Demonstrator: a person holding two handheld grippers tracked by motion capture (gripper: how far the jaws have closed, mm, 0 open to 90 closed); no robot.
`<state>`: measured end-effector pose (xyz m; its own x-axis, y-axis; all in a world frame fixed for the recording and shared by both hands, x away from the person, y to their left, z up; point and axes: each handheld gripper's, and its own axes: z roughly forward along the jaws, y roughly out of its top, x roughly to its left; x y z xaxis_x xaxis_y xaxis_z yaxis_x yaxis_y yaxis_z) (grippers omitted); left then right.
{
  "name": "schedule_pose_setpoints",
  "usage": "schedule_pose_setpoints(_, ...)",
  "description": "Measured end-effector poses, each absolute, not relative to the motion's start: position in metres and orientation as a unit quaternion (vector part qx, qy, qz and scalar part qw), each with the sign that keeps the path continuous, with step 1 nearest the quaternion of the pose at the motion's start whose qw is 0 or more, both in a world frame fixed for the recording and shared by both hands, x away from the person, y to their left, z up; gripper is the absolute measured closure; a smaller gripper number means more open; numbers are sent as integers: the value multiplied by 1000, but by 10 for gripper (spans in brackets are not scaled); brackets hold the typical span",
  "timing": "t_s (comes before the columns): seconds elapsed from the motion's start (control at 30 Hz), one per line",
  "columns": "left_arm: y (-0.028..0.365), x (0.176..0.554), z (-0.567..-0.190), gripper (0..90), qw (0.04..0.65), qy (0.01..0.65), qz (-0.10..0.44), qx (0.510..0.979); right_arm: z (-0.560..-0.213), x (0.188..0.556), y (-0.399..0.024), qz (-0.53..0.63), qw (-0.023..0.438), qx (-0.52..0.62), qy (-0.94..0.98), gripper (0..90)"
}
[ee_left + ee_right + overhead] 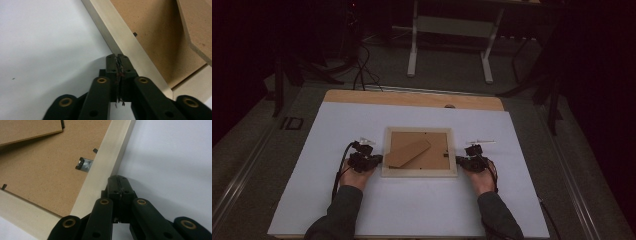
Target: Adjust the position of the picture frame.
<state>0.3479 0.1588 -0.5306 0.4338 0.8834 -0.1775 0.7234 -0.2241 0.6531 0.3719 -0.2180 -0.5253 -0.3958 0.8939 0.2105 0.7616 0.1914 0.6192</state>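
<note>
The room past the table (337, 200) is nearly black from the high view; at twelve o'clock I can just make out the pale legs of a stand (449, 45) and cables on the floor, little else. My sleeves are cut off at six o'clock. The picture frame (419, 172) lies face down in the middle of the white table sheet, pale wood rim, brown fibreboard backing, its flat fold-out prop (408, 153) slanting across the back.

My left hand-held gripper (373, 159) sits at nine o'clock of the frame, jaws together on nothing, tips at the frame's outer edge; whether they touch it I can't tell. In the left gripper view (117, 57) the black tips meet over the rim, and frayed bits show in the seam between them. The board looks grainy and speckled there, the prop's cut edge thick and raw.

My right hand-held gripper (460, 160) sits at three o'clock of the frame, closed and empty too. The right gripper view (119, 180) gives what the high view is too small for: a small metal clip (84, 164) against the rim, and dark turn-tabs at the board's edge
</note>
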Motion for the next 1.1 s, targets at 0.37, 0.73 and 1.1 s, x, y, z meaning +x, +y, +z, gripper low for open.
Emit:
schedule_pose_setpoints(0.37,166,350,-529,792,353,524,112,767,-523,368,-221,340,110,532,768,849)
schedule_pose_setpoints(0.73,169,343,-517,710,371,524,136,754,-512,359,-223,350,136,517,770,791)
schedule_pose_setpoints(1.1,176,340,-506,682,392,528,144,739,-508,352,-227,353,147,513,769,722)
